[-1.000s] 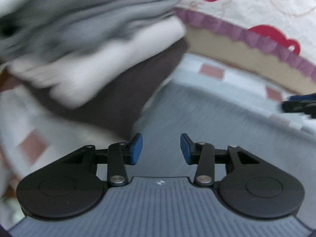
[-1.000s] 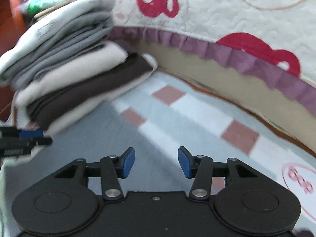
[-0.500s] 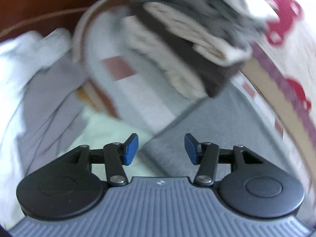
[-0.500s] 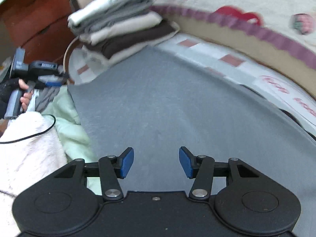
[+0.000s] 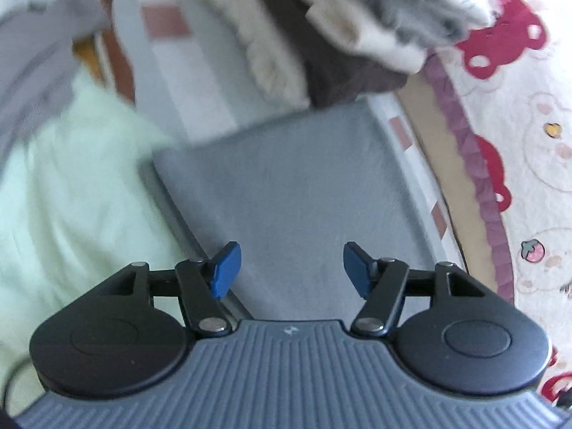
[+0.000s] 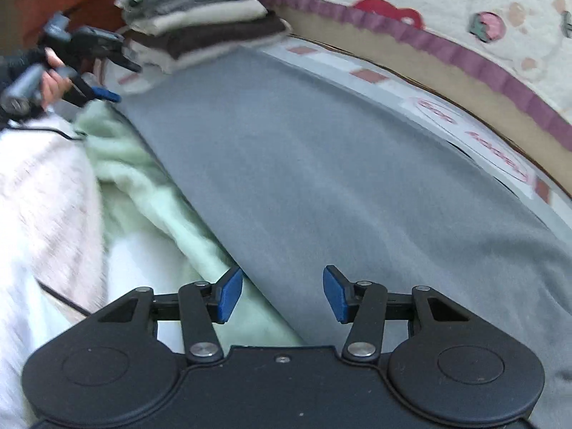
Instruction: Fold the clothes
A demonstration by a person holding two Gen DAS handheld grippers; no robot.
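Ahead of my right fingers (image 6: 228, 295) the spread garment (image 6: 321, 164) lies flat; the folded stack (image 6: 200, 25) sits beyond it, the fleece blanket (image 6: 143, 193) left

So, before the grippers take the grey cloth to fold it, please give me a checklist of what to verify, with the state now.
1. Left gripper open and empty: ok.
2. Right gripper open and empty: ok.
3. Grey cloth lies flat, no big wrinkles: ok.
4. Both grippers over its near edge, beside the green fabric: ok.
5. Grey cloth free of the folded stack: cannot tell; the stack sits at its far end, contact is blurred.
6. Green fabric not caught under the edge: cannot tell.
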